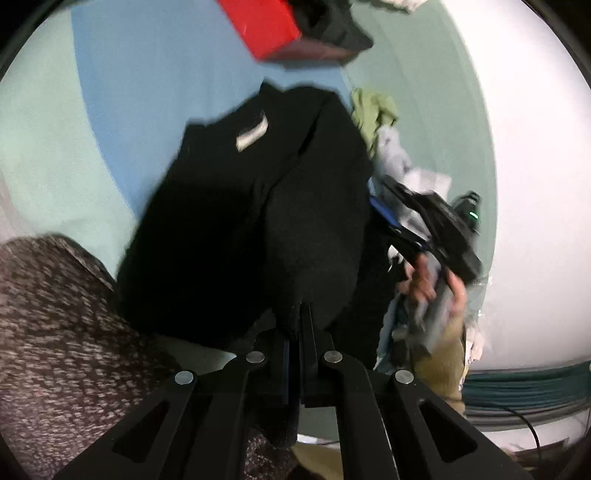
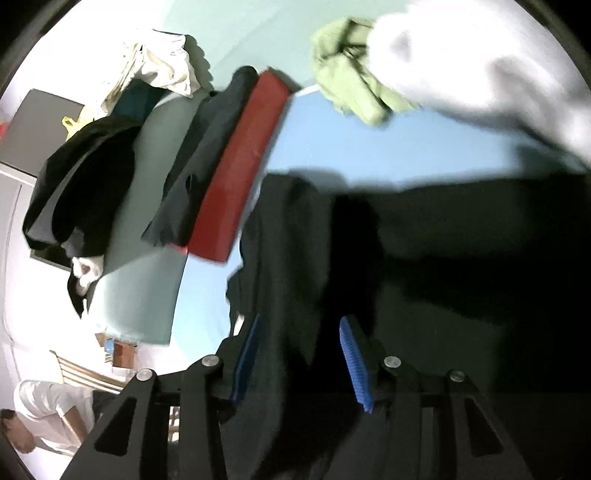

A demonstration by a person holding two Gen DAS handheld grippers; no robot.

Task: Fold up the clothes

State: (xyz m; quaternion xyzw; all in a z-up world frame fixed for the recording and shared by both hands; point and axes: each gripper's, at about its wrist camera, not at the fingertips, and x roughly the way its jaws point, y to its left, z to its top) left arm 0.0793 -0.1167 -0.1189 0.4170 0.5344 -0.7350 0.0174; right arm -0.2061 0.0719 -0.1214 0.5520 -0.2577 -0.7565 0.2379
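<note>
While the left claw [image 1: 301, 325] pinches the black garment [image 1: 258, 206], the right claw [image 2: 299, 354] gapes around it.

We count one red box [image 2: 236, 173] and one green cloth [image 2: 347, 70]. We see two grippers and three black garments.

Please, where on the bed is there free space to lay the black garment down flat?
Free: the blue sheet between the black knit garment and the red folded cloth; in the right wrist view, the blue strip below the light green crumpled cloth. Crowded: the mixed clothes pile on the right.
</note>
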